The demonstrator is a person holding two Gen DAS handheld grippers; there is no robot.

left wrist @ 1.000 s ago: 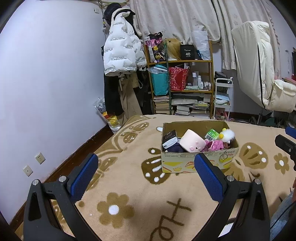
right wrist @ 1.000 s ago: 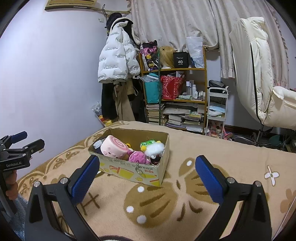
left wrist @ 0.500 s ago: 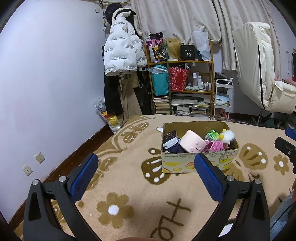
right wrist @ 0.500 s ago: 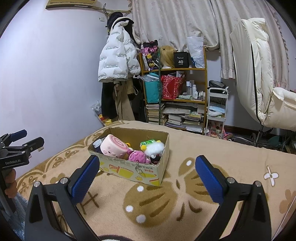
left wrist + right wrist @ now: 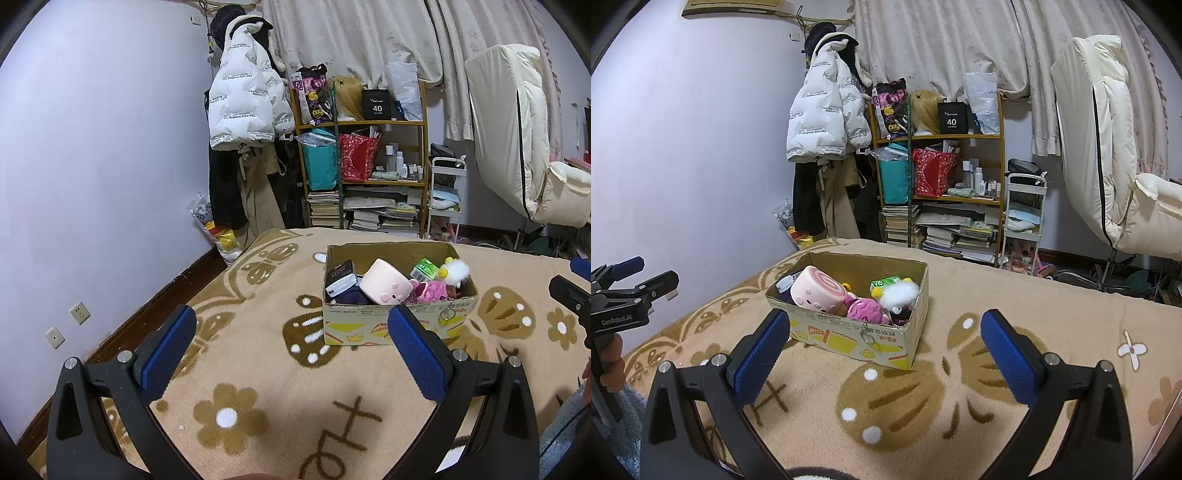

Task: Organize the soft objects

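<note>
Left gripper (image 5: 291, 332) wide open, holding nothing, low in the frame above the carpet (image 5: 240, 347). Right gripper (image 5: 886, 336) also spread wide and empty, bottom of its frame. Cardboard box (image 5: 369, 328) sits on the carpet ahead of both, frame centre. Inside it: pink roll plush (image 5: 816, 291), magenta plush (image 5: 864, 308), white fluffy toy (image 5: 899, 293), green carton (image 5: 882, 283), all piled together. Shelf (image 5: 942, 177) and white jacket (image 5: 820, 114) against the far wall, upper centre.

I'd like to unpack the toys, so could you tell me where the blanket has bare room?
Bare blanket lies right of the cardboard box and in front of it toward both open grippers. The box itself is crowded with plush toys.
</note>
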